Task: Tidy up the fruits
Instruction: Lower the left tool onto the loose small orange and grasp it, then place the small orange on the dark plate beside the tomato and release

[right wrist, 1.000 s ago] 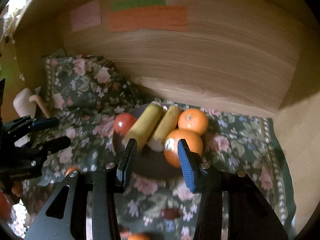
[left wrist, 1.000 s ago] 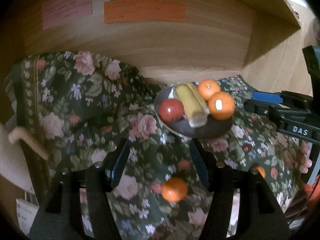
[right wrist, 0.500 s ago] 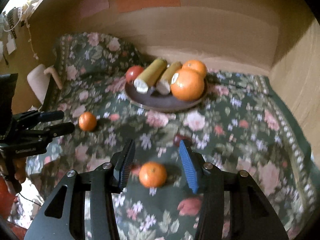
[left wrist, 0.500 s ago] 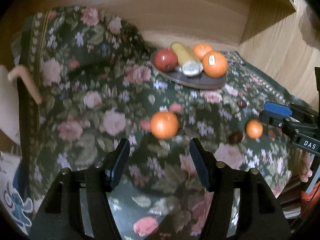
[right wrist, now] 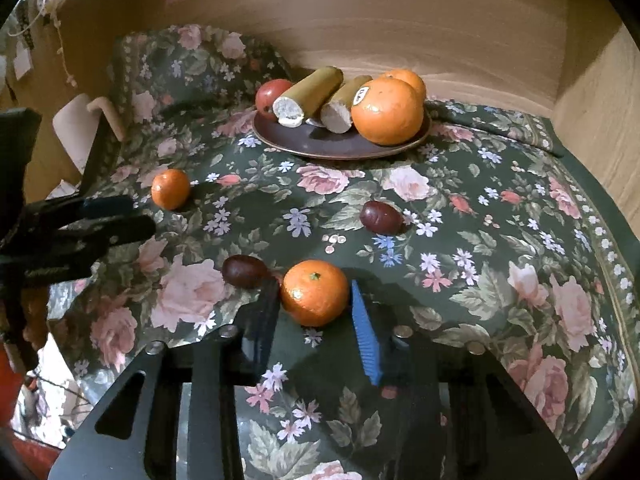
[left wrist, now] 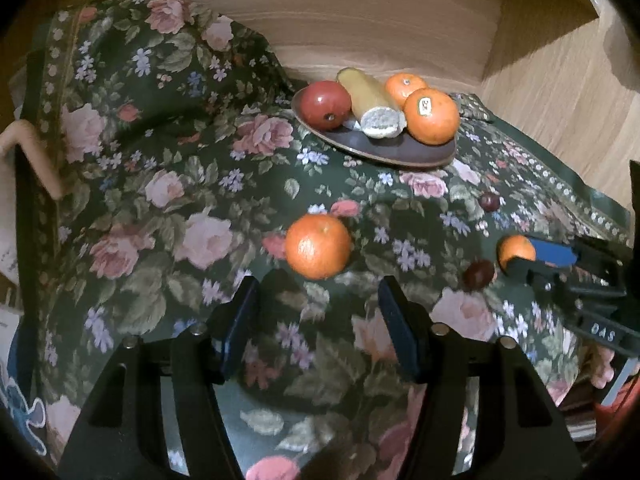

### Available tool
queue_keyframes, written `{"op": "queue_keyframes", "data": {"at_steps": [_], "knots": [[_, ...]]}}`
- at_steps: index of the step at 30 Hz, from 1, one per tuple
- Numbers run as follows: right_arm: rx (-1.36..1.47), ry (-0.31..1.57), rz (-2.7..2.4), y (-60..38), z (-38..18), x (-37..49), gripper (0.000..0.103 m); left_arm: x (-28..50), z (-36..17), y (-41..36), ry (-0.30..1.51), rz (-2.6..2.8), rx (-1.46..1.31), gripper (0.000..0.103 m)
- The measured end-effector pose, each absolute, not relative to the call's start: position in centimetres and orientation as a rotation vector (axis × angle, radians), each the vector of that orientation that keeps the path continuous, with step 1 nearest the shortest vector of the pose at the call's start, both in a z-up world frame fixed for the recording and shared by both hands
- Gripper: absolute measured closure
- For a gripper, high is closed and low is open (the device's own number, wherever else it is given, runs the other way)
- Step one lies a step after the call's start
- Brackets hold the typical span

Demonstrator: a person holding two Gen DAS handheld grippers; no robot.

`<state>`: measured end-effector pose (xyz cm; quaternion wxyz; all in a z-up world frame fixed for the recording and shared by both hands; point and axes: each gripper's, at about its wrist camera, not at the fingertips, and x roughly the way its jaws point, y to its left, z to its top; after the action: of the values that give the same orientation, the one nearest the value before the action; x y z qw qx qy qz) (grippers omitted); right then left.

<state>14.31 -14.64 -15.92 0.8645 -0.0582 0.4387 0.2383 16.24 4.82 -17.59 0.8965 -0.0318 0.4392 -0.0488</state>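
Tangerine [right wrist: 314, 293] between closing right gripper [right wrist: 316, 312] jaws.

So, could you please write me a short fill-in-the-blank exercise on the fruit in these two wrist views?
1. The plate holds one red apple, two yellow pieces and ____ oranges.
2. The fruit between the right hand-held gripper's fingers is a ____.
3. Loose on the cloth lie two mandarins and ____ dark plums.
4. The sticker sits on the ____ orange on the plate.

Missing words: two; mandarin; two; larger
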Motion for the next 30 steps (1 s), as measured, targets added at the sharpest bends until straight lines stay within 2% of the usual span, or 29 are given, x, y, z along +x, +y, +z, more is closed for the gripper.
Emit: {"op": "queue_keyframes", "data": {"at_steps": [4,9,30], "knots": [[-0.134,0.902,0.497,-14.7,-15.5,14.5,0.071,17.5,-17.6,4.6,0.902,-0.099,-0.057,0.05],[-0.124,0.883,0.487,-15.0,-14.8,15.4,0.071,18.7,-17.8,4.7,0.909,-0.1,-0.06,0.066],[-0.15,0.82,0.495,-13.9,-12.5,20.9,0.071,23.0,-14.0,3.8,0.826,-0.168,-0.057,0.066]]}}
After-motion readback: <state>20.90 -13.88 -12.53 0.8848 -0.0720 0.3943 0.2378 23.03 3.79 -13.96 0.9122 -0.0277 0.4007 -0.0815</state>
